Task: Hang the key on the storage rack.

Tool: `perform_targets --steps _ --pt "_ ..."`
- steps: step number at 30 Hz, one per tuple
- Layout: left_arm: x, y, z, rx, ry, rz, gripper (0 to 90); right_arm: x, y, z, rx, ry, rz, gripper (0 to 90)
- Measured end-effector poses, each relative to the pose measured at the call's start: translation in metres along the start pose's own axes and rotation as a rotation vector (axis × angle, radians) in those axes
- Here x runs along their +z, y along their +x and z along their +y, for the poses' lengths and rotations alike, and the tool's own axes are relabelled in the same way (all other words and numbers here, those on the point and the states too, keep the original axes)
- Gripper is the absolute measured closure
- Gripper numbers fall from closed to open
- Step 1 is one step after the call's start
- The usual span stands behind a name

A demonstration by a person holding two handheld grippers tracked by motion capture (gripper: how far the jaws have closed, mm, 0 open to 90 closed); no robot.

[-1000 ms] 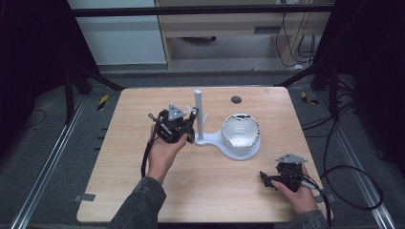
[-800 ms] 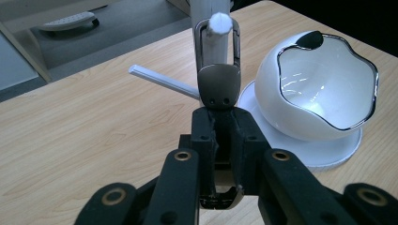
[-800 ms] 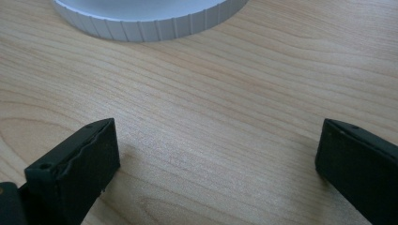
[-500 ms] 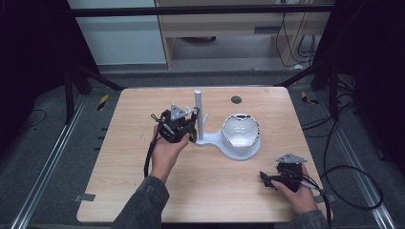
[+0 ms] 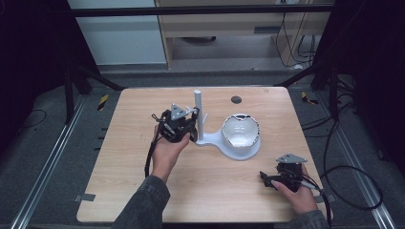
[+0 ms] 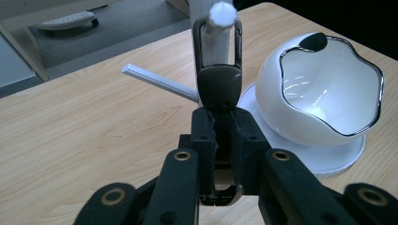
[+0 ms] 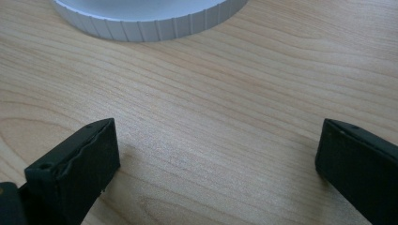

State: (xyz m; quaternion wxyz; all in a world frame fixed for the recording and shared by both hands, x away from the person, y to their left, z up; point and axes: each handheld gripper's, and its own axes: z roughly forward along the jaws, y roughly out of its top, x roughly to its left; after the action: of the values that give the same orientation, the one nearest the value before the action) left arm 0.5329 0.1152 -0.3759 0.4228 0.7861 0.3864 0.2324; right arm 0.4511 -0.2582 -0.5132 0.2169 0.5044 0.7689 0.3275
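A white stand with an upright post and side pegs rises from a round white base near the table's middle. My left gripper is right beside the post, shut on a dark key fob. The fob's metal clip loop encircles the round tip of a white peg. A second peg sticks out to the left. My right gripper rests low near the front right of the table; its jaws stand wide open over bare wood with nothing between them.
A white bowl with a wavy chrome rim sits on the stand's base, right of the post. A small dark round hole marks the wooden table near its far edge. The base's ribbed rim lies just ahead of my right gripper.
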Motion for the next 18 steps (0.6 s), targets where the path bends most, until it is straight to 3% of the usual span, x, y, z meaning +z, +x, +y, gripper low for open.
perform_targets --steps 14,18 --pt "0.0001 0.002 -0.0007 -0.005 0.002 -0.006 79.4 0.0 0.0 0.0 0.0 0.0 0.0 0.5" --pt "-0.0038 0.003 -0.0032 0.001 -0.005 0.007 74.7 0.0 0.0 0.0 0.0 0.0 0.0 0.5"
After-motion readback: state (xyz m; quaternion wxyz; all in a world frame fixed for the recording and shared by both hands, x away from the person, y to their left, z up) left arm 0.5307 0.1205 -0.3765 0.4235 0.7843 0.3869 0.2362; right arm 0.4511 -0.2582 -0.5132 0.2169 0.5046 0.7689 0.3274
